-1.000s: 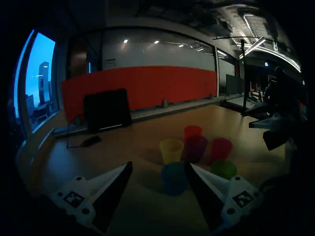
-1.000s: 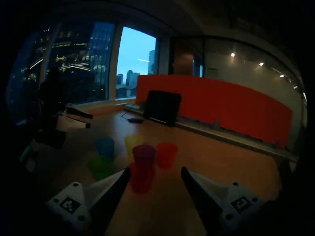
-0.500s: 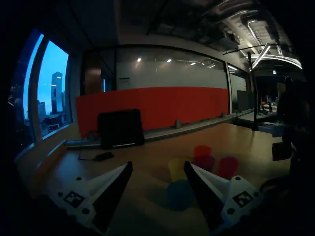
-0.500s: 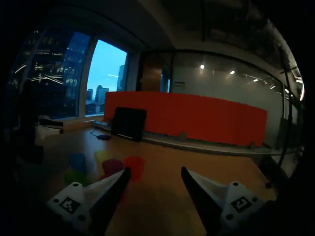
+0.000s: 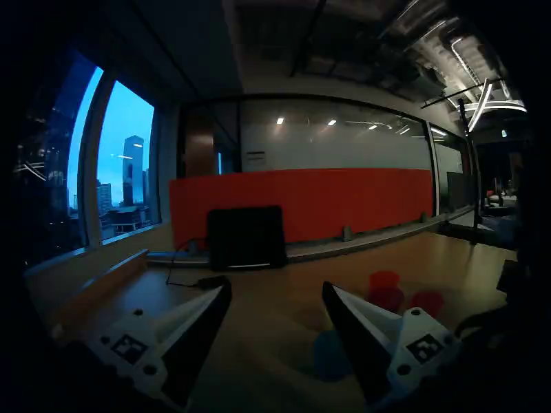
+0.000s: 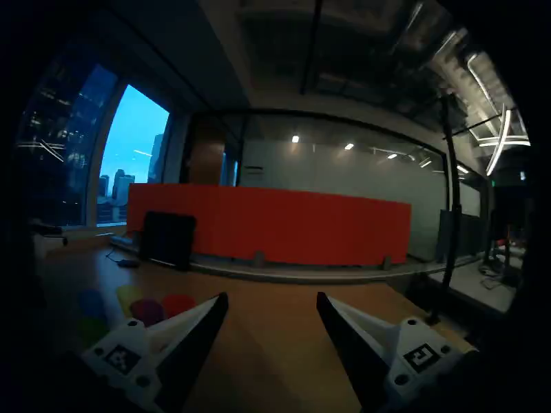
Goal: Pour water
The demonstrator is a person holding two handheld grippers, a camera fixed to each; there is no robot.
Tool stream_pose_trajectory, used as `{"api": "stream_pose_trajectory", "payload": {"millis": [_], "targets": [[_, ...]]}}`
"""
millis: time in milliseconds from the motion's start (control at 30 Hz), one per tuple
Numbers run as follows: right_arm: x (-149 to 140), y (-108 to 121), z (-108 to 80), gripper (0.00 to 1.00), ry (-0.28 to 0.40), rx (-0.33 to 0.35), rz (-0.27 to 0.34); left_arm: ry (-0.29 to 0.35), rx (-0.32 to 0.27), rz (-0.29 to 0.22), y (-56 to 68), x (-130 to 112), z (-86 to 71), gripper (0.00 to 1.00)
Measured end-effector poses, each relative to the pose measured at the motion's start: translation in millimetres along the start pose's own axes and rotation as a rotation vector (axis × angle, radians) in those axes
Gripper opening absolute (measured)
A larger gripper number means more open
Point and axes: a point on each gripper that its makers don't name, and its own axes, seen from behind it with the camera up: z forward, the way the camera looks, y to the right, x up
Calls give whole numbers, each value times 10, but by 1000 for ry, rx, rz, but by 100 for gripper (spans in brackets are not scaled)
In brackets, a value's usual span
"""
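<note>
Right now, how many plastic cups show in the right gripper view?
5, low left: blue plastic cup, green cup below it, then yellow cup, purple cup, red cup rightward. Others may hide behind the finger.

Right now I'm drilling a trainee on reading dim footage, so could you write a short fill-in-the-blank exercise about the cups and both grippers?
1. In the left gripper view, the cup nearest the left gripper is coloured ____.
2. In the right gripper view, the cluster of cups sits to the ____ of the right gripper.
3. The fingers of both grippers are ____, with nothing held between them.
Missing words: blue; left; open.
</note>
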Motion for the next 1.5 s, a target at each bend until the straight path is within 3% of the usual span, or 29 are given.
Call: {"api": "stream_pose_trajectory", "payload": {"millis": [267, 667, 1067, 1500], "targets": [[100, 183, -82, 99, 49, -82, 0, 16, 29, 13, -20, -61, 18, 97], [29, 365, -135, 99, 59, -123, 114, 67, 60, 48, -53, -116, 5, 97], [-102, 416, -185, 99, 32, -149, 129, 55, 78, -4, -212, -386, -57, 97], [13, 287, -211, 99, 45, -130, 101, 53, 90, -49, -355, -540, -111, 97]]}}
